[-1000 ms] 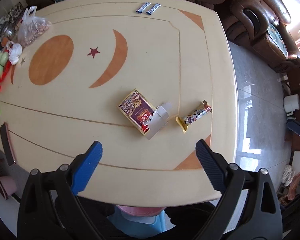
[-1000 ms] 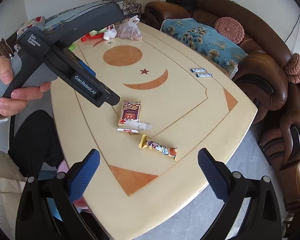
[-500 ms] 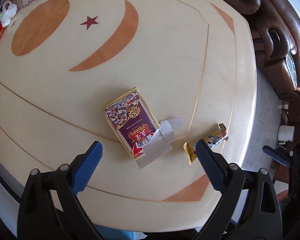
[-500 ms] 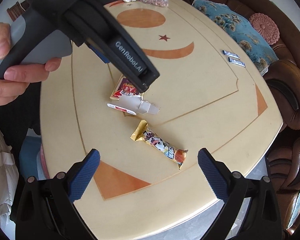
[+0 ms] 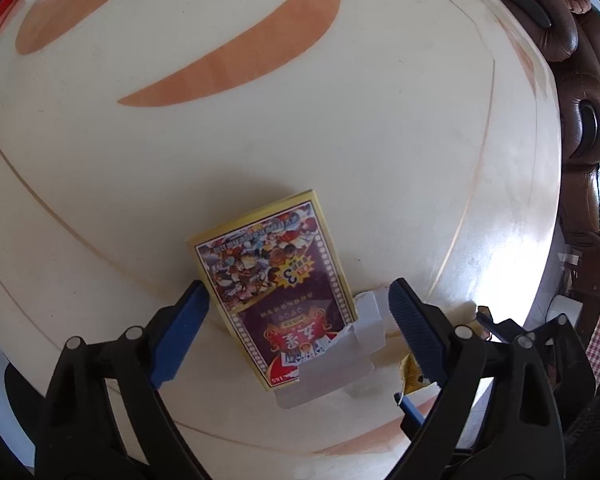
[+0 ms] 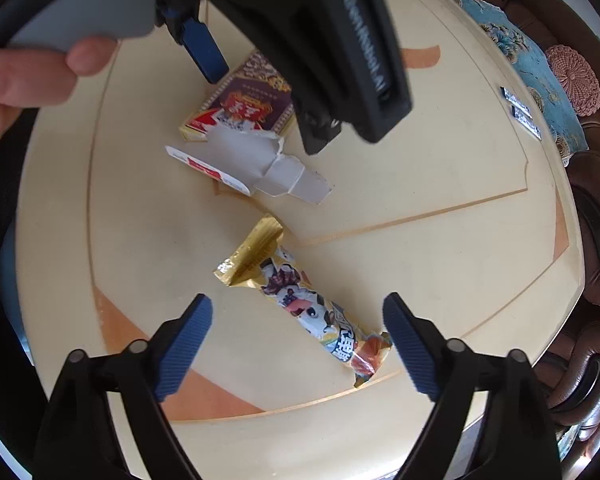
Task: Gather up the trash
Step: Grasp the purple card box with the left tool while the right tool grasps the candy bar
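A torn-open yellow and maroon cardboard box lies flat on the cream table, its white flap spread open. My left gripper is open, low over the box, its fingers on either side of the box's near end. A gold snack wrapper lies nearer the table's edge. My right gripper is open and hovers over the wrapper, fingers on either side. The box also shows in the right wrist view, under the left gripper's body. In the left wrist view the wrapper is mostly hidden behind the right finger.
Two small blue sachets lie at the table's far edge. A brown leather sofa with a blue cushion wraps around the far side. The table's near edge is just below the wrapper.
Both grippers have come down and closer to the table. The left now straddles the box, the right now hangs over the wrapper. Both stay open.
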Tool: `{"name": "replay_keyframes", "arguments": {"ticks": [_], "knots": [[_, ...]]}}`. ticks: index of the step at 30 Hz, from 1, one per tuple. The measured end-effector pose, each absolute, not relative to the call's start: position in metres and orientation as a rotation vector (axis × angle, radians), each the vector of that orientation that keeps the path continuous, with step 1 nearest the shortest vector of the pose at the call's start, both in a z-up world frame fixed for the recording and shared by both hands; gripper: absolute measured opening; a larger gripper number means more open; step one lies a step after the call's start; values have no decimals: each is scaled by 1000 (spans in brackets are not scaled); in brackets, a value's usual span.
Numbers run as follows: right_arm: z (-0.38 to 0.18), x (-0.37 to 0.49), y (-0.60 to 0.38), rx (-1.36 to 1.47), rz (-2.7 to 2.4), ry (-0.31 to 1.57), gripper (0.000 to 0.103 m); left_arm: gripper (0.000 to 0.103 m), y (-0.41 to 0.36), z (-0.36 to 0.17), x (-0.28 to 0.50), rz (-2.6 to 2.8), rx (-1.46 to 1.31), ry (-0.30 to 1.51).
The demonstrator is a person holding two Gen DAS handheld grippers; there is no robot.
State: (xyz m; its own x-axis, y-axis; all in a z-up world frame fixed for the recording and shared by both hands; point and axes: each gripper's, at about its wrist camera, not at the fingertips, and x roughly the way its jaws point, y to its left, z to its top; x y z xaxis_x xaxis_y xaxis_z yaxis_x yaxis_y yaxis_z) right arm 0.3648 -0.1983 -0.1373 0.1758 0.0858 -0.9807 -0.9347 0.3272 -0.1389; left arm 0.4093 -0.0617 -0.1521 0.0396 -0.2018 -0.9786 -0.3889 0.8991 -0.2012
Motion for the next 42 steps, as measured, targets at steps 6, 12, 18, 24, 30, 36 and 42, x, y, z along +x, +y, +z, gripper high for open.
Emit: {"name": "replay_keyframes", "arguments": {"ticks": [6, 12, 18, 24, 30, 36, 42], "knots": [[-134, 376, -206, -824, 930, 1227, 52, 71, -71, -149, 412, 189, -409, 1523], [-131, 369, -216, -708, 861, 1237, 41, 64, -75, -150, 410, 152, -362, 1544], [-127, 355, -223, -575, 700, 1208, 31, 64, -79, -151, 402, 88, -301, 1540], [-125, 340, -227, -447, 577, 1206, 20, 63, -88, -146, 386, 31, -237, 1513], [-117, 330, -230, -384, 490, 1212, 18, 63, -85, -131, 367, -34, -189, 1464], [-81, 309, -228, -305, 424, 1146, 18, 63, -85, -98, 346, -76, -124, 1366], [-38, 281, -222, -234, 384, 1050, 18, 63, -50, -67, 318, -86, -72, 1268]]}}
